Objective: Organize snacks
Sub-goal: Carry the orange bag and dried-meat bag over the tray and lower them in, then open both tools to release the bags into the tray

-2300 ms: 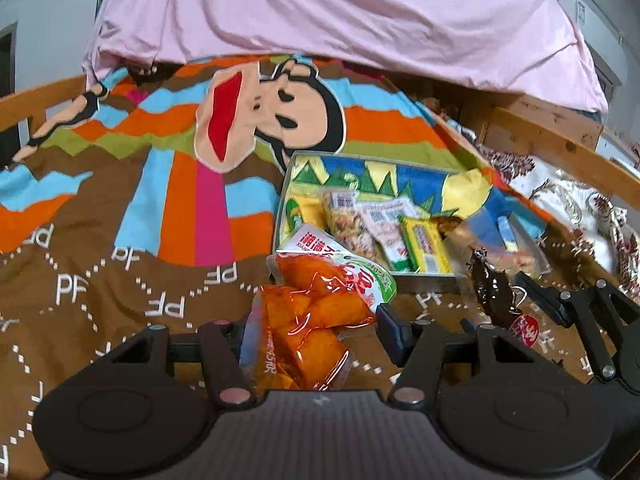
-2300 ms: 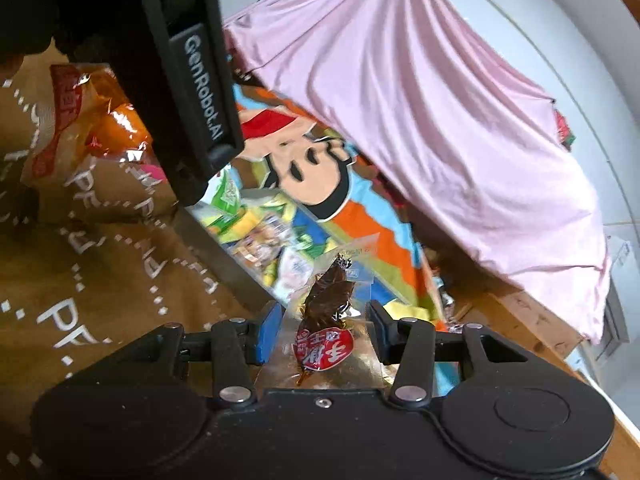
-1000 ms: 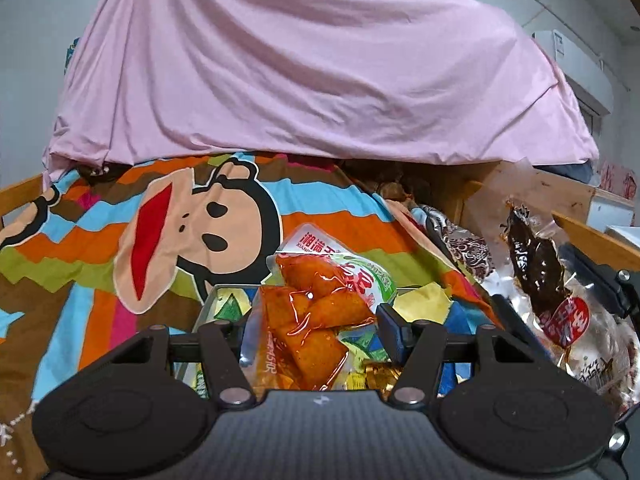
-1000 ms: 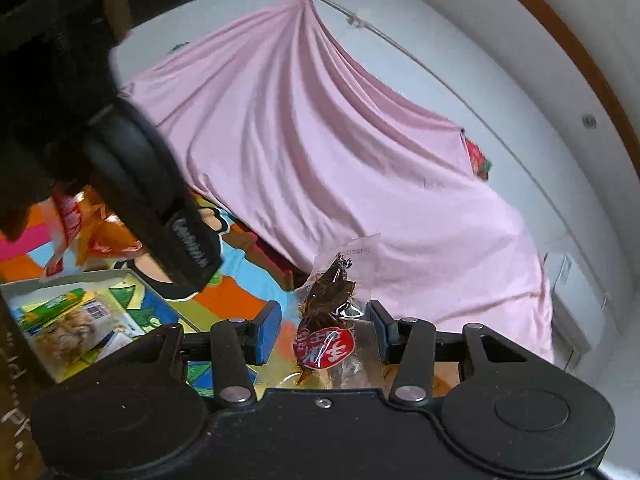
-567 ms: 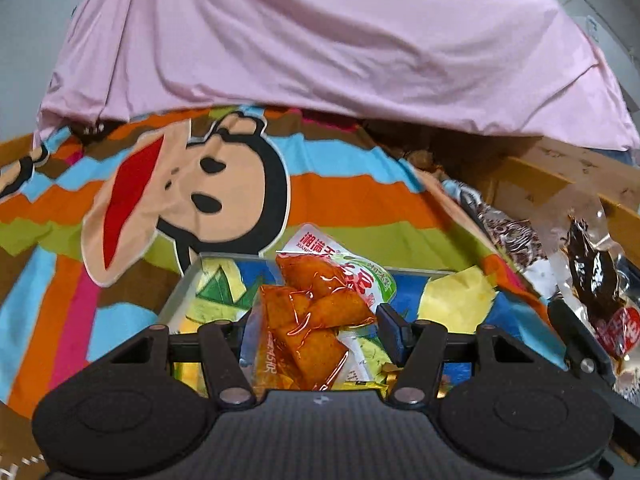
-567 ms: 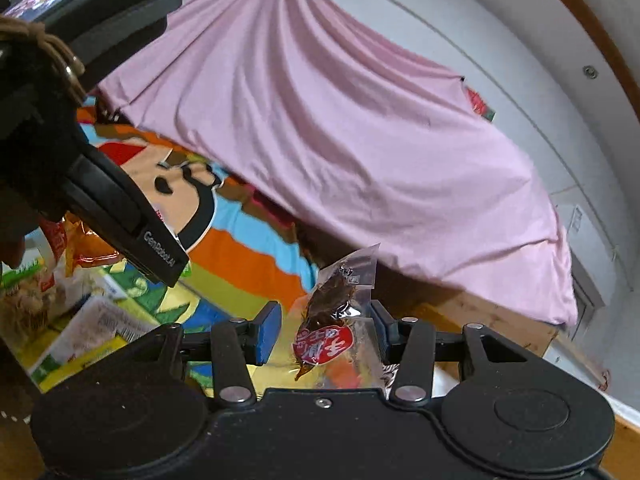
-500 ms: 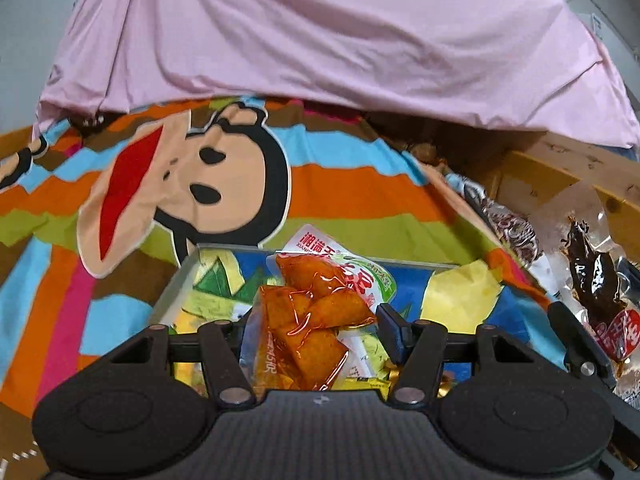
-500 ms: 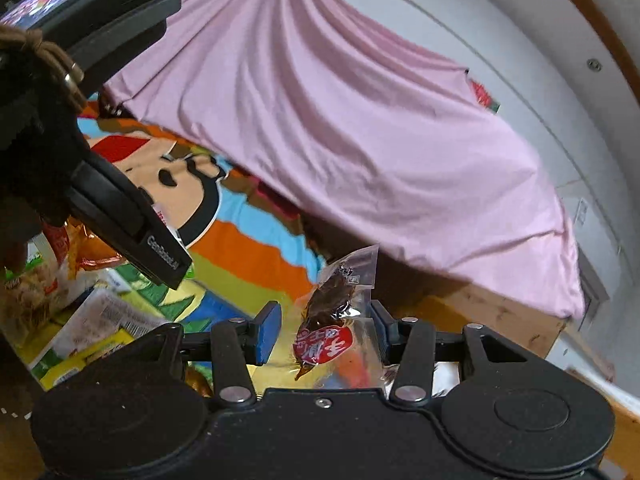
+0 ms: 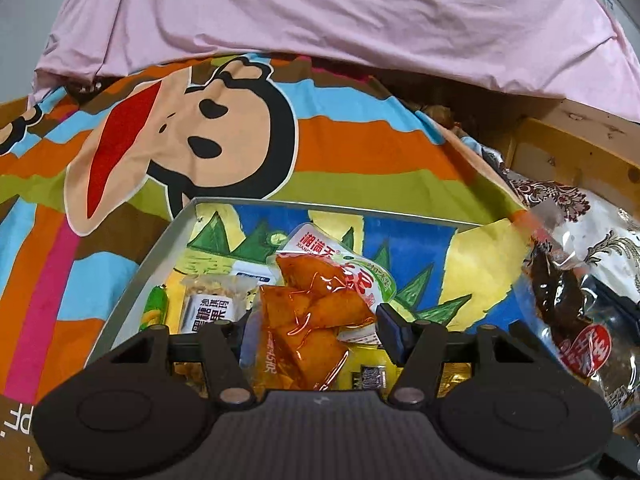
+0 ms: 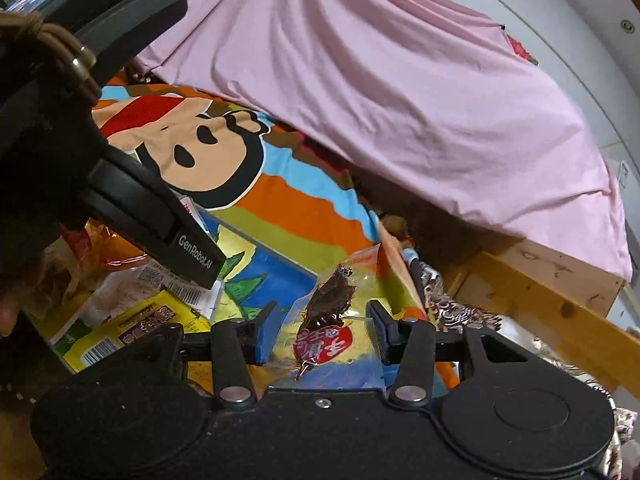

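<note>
My left gripper (image 9: 314, 330) is shut on an orange snack packet (image 9: 312, 320) with a white and green top, held just above the metal tray (image 9: 160, 240) with the colourful lining. My right gripper (image 10: 322, 330) is shut on a clear packet with a dark brown snack and a red label (image 10: 326, 320); it hangs over the tray's right end (image 10: 272, 254). That same dark packet (image 9: 568, 320) shows at the right edge of the left wrist view. The left gripper's body (image 10: 120, 184) fills the left side of the right wrist view.
Several snack packets lie in the tray: a green one (image 9: 154, 306), a white nut bar (image 9: 210, 304) and yellow ones (image 10: 132, 328). The tray rests on a striped monkey-print blanket (image 9: 192, 136). A pink sheet (image 9: 320, 8) hangs behind. A wooden bed frame (image 10: 540, 300) runs along the right.
Both grippers have come down and forward over the tray with their packets still held. The tray now fills more of both views and its contents show.
</note>
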Demonstrator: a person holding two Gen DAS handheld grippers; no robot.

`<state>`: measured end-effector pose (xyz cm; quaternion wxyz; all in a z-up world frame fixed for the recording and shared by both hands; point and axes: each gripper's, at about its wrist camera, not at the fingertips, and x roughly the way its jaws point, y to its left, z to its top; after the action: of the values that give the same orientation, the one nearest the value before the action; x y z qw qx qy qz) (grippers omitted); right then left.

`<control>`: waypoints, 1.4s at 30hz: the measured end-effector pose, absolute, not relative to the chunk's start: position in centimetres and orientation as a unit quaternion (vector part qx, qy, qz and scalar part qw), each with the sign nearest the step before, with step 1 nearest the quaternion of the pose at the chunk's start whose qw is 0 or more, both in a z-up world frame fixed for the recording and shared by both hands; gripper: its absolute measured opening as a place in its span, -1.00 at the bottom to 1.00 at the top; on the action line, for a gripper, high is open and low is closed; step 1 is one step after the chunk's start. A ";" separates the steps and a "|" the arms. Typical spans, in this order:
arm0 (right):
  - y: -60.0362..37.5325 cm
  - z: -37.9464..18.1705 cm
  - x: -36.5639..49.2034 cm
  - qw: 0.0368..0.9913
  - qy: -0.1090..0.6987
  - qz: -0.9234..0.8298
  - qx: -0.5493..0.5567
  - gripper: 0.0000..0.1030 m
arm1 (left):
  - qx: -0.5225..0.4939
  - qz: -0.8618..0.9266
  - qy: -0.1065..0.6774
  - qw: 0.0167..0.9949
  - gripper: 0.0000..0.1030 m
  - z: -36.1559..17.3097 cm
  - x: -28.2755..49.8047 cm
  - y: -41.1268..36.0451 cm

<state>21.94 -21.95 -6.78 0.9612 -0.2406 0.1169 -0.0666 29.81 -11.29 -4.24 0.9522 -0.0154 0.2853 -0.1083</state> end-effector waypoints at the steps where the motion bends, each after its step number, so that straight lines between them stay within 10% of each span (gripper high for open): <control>1: -21.9 -6.9 22.1 0.961 0.119 -0.066 -0.239 -0.05 | -0.016 -0.108 0.286 0.952 0.22 -4.3 29.9 -11.3; 26: -22.9 -7.6 24.0 0.966 0.193 -0.037 -0.170 -0.06 | -0.020 -0.120 0.326 0.937 0.24 -5.8 31.0 -11.6; 42: -23.4 -7.4 24.1 0.967 0.199 -0.043 -0.151 0.32 | -0.043 -0.118 0.341 0.932 0.38 -5.9 31.2 -11.0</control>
<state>24.11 -23.44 -7.43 0.9673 -0.1509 0.1993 -0.0426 31.16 -10.99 -5.94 0.9319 -0.0428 0.3405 -0.1175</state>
